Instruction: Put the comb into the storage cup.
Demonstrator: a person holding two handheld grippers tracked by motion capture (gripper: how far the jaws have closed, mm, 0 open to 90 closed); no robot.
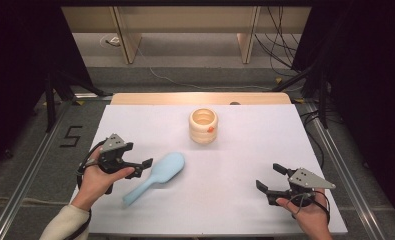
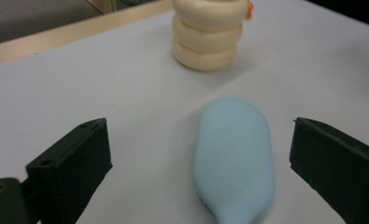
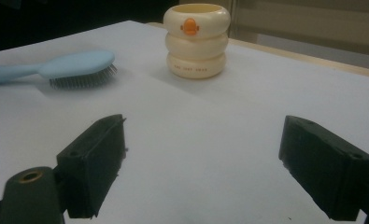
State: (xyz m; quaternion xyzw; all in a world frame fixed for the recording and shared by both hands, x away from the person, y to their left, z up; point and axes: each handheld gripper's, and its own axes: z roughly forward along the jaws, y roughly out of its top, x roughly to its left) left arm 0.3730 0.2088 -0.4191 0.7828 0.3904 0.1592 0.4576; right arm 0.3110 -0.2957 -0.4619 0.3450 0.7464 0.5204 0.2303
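Note:
A light blue hairbrush [image 1: 157,175] lies bristles down on the white sheet, its handle pointing toward the near left. My left gripper [image 1: 142,167] hovers just left of the brush, open. In the left gripper view the brush head [image 2: 233,149] lies between and beyond the spread jaws of that gripper [image 2: 198,126], untouched. A cream ringed cup [image 1: 203,126] with an orange mark stands upright at the far middle. My right gripper [image 1: 268,176] rests open at the near right, holding nothing. The right gripper view [image 3: 203,120] faces the cup [image 3: 196,39] and the brush [image 3: 74,65].
The white sheet [image 1: 235,210] covers the table, with a wooden strip [image 1: 150,98] showing along the far edge. Dark stands and cables rise on the floor beyond and to both sides. The cup [image 2: 206,37] stands past the brush head.

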